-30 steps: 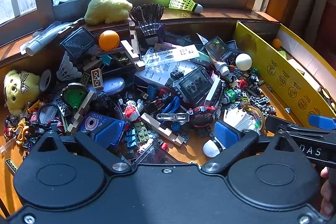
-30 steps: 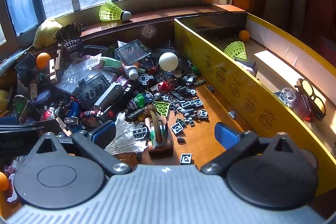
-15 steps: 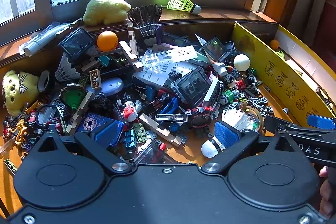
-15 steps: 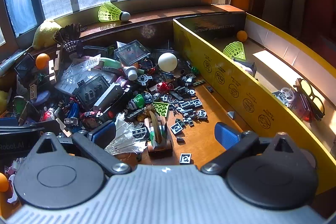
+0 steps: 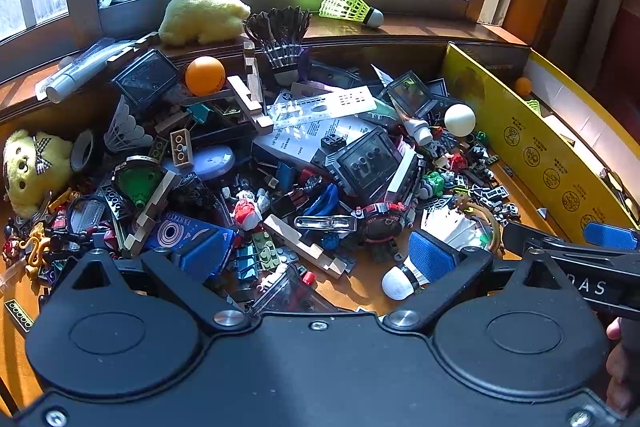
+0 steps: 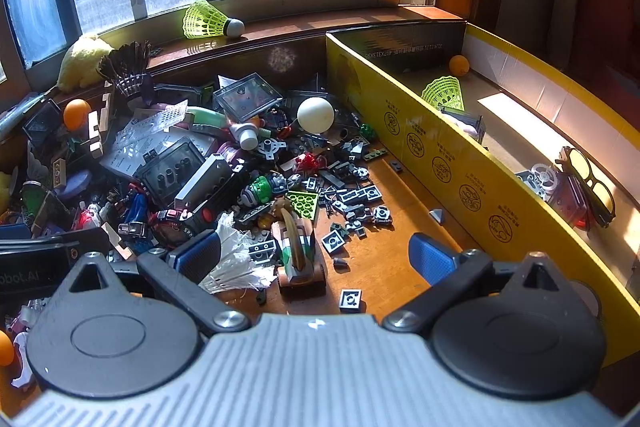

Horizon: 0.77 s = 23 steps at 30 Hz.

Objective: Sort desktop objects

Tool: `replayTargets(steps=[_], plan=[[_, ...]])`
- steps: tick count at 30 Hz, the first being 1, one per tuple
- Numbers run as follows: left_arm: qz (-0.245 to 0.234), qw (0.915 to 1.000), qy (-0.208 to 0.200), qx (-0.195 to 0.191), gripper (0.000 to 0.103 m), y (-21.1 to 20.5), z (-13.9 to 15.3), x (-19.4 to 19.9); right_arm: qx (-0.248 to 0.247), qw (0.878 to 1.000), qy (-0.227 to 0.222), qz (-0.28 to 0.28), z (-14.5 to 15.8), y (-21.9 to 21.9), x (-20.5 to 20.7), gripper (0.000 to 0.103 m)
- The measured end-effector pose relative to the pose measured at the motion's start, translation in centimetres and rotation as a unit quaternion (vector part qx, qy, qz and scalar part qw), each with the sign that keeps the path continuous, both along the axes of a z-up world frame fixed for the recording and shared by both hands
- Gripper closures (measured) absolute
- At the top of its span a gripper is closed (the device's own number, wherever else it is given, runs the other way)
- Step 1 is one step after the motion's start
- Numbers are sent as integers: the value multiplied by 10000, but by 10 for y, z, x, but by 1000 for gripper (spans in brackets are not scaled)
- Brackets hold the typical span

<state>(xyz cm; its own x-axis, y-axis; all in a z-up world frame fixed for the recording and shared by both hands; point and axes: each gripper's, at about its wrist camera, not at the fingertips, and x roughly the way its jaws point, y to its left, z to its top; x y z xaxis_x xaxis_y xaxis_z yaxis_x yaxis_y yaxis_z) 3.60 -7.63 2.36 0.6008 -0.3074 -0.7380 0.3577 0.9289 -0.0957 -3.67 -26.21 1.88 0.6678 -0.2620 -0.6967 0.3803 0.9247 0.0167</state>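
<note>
A: White feathers first: the white feathered shuttlecock (image 5: pixel 430 251) lies on the orange wooden table (image 6: pixel 380 259) at the near edge of the heap. Its long axis runs near-left to far-right, with the cork tip nearest and the feathers fanning away.

B: And the tongs?

A: The left gripper (image 5: pixel 316 259) is spread wide with nothing between its blue pads. In the left wrist view the right pad overlaps the shuttlecock's cork end, though I cannot tell if it touches. The right gripper (image 6: pixel 316 259) is equally wide and empty, poised over a small brown-and-green brick vehicle (image 6: pixel 300 251).

B: Counts?

A: Four shuttlecocks outside the box: that white one, a second white one (image 5: pixel 124 129) far left, a black feathered one (image 5: pixel 282 41), and a lime plastic one (image 6: pixel 210 21) on the sill. A fifth, lime (image 6: pixel 444 93), sits in the yellow cardboard box (image 6: pixel 448 163) at right. Balls in clear sight: one white (image 6: pixel 315 115), two orange (image 5: pixel 205 75) (image 6: pixel 459 65).
</note>
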Motion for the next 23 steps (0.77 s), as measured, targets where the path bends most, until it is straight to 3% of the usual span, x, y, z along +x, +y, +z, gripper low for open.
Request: replayTargets(steps=[23], plan=[[-10,10000,20,12,4,-1,-1,0,23,10000,20,-43,-2,-1,0,0]])
